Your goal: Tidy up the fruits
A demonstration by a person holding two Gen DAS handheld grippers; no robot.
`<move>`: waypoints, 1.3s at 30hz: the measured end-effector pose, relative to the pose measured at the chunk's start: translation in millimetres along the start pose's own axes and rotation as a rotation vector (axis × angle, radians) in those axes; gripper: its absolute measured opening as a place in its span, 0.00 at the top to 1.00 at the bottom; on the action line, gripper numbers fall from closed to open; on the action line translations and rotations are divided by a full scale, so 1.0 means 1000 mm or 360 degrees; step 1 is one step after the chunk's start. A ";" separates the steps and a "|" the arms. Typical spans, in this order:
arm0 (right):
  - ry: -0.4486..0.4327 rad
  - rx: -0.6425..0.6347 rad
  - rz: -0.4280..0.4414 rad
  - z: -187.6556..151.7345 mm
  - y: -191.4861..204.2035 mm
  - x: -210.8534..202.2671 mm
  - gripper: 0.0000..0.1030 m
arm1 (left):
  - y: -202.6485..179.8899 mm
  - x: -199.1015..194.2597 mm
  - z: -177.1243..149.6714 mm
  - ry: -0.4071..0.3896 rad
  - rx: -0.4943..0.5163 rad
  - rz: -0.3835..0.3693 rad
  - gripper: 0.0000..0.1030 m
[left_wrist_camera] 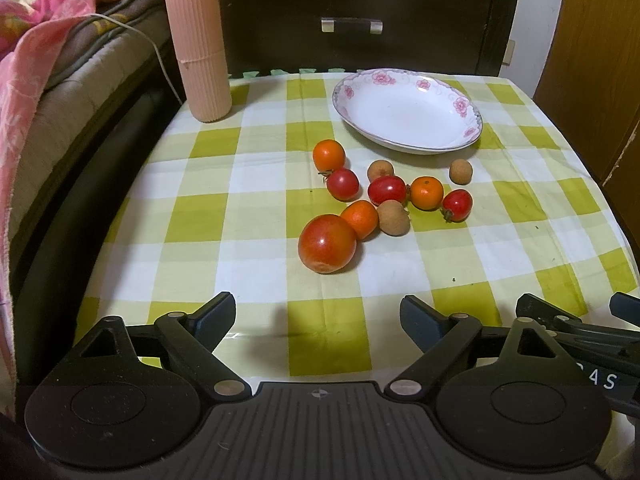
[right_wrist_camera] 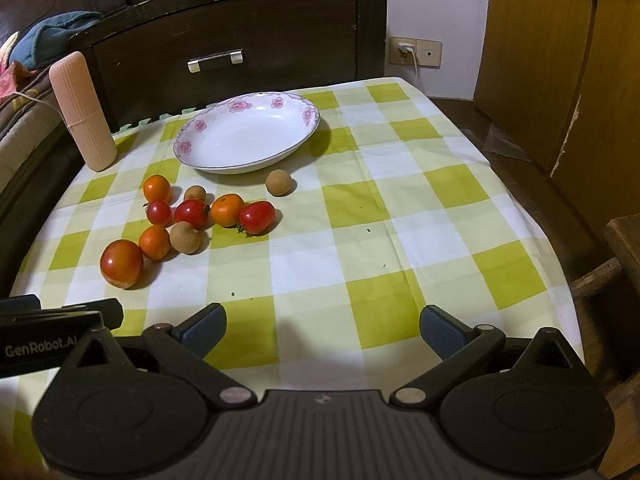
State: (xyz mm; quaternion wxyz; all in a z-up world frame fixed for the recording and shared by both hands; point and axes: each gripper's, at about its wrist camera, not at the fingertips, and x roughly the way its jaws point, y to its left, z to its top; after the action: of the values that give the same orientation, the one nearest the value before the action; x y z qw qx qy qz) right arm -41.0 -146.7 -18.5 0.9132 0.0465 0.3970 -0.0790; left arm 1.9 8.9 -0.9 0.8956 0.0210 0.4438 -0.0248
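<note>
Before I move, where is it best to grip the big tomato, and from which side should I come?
Grip the big tomato around its widest middle, probably from the near-left with the open left gripper. It is round and smooth, so a lower or higher grip may slip. A small orange fruit touches its far right side; the near and left sides are free.

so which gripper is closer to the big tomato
Left. The left gripper sits open almost straight in front of the big tomato; from the right gripper, also open, the tomato lies far off to the left.

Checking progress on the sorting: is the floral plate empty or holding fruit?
Empty. The floral plate shows bare white inside; every fruit, like the large tomato, sits on the checked cloth.
</note>
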 end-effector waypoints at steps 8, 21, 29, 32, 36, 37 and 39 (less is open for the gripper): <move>0.0001 -0.0017 0.0015 0.000 0.003 0.002 0.01 | 0.001 0.001 -0.002 0.0005 0.0005 0.0015 0.11; 0.0022 -0.0106 0.0087 -0.001 0.013 0.006 0.01 | 0.029 -0.002 -0.005 0.0009 -0.0118 -0.0099 0.05; 0.0036 -0.0130 0.0166 0.007 0.012 0.008 0.02 | 0.011 0.015 0.005 0.0011 0.0099 -0.0066 0.07; 0.0014 -0.0172 0.0172 0.014 0.011 0.008 0.02 | 0.005 0.023 0.012 0.0014 0.0186 -0.0068 0.11; 0.0028 -0.0171 0.0218 0.026 0.005 0.012 0.02 | 0.005 0.038 0.026 0.0013 0.0221 -0.0086 0.16; 0.0037 -0.0174 0.0230 0.030 0.003 0.014 0.02 | 0.005 0.043 0.029 0.0025 0.0210 -0.0101 0.20; 0.0051 -0.0185 0.0251 0.036 0.000 0.019 0.02 | 0.005 0.050 0.030 0.0058 0.0198 -0.0132 0.23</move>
State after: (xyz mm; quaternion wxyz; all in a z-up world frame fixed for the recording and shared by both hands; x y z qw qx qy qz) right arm -2.5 -154.1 -8.1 0.9113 0.0258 0.4106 0.0172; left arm 56.9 10.7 -22.6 0.8825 0.0586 0.4581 -0.0891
